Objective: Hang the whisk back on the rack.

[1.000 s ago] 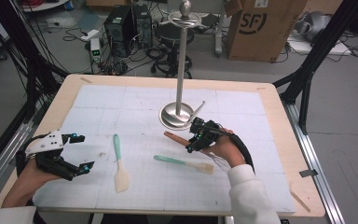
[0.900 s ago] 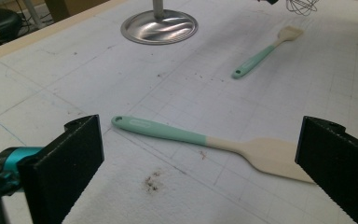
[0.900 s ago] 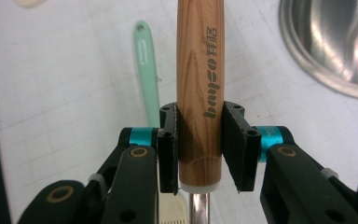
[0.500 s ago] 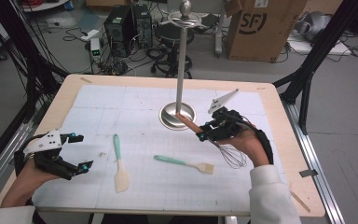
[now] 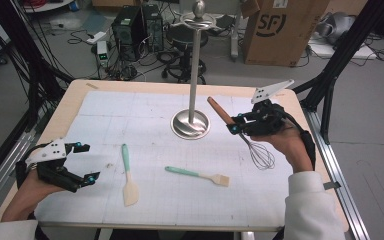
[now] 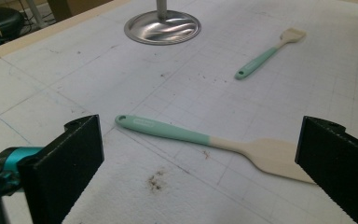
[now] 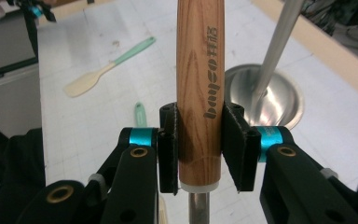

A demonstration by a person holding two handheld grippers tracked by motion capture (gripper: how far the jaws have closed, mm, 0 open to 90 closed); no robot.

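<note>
My right gripper [image 7: 199, 151] clamps the wooden-handled wire whisk [image 5: 240, 131], centre-right of the high view. It should be light and stiff; the smooth handle may slip, so grip near the ferrule.

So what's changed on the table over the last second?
The right tool, shut on the whisk by its wooden handle, lifted it off the mat and carried it right, away from the stand. The left tool, spatula and brush stayed put.
</note>
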